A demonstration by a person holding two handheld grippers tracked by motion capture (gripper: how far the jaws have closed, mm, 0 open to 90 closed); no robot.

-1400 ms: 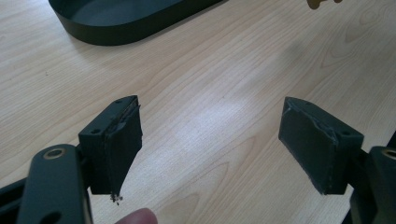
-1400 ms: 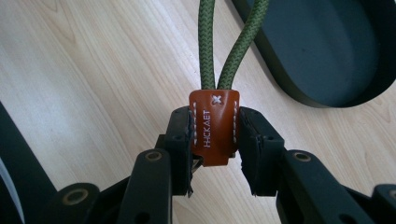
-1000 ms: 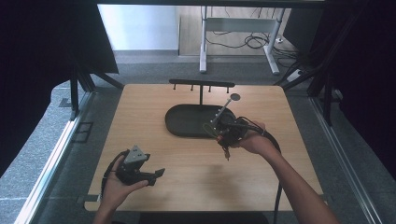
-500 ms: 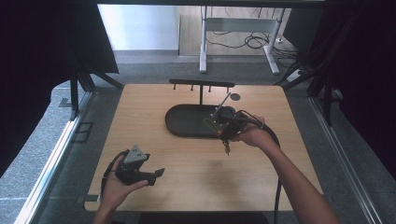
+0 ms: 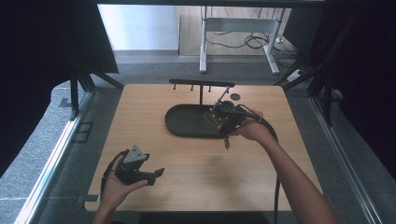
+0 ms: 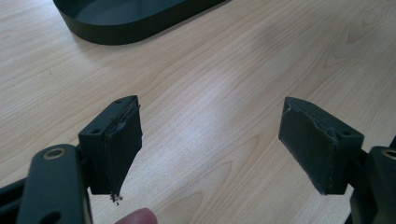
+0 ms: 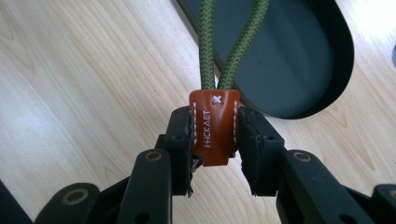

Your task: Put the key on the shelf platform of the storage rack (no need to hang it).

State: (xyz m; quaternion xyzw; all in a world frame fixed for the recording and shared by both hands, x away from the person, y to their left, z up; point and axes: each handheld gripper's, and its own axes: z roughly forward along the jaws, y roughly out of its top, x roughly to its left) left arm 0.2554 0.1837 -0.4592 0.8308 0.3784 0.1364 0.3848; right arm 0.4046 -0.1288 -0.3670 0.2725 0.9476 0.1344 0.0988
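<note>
The right gripper (image 7: pixel 215 140) clamps the brown leather tab (image 7: pixel 214 133) of a green cord loop (image 7: pixel 231 42), now carried nearer the black oval tray (image 5: pixel 187 122) ahead; left gripper (image 6: pixel 210 144) rests open, unmoved

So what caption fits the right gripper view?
Hand-held gripper clamps a brown leather tab on a green cord loop above a black tray.

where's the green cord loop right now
The green cord is held by its brown leather tab between the right gripper's jaws, over the right end of the black tray, right of table centre.
</note>
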